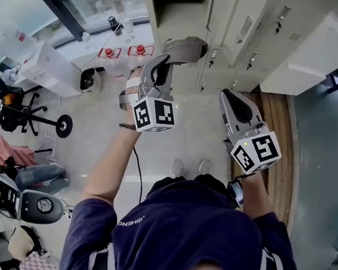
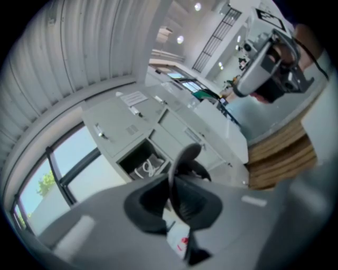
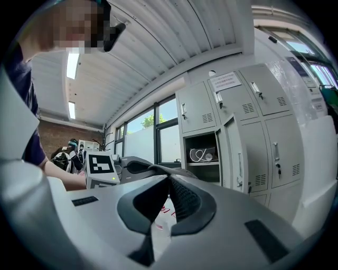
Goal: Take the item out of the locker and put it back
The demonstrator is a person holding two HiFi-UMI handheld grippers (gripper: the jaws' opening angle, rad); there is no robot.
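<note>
White cable seen coiled in loops inside open locker, left gripper held before locker, jaws together, empty, right gripper likewise closed, empty

I find the mouth of the open grey metal locker compartment unblocked, its grey door standing out at its right edge, a white coiled cable filling its bottom, bare pale floor before it.

My left gripper held forward and higher, jaws pressed together, nothing between. My right gripper lower, just beside it, jaws likewise together, empty. Both forearms bare, reaching forward; marker cubes face my head.
</note>
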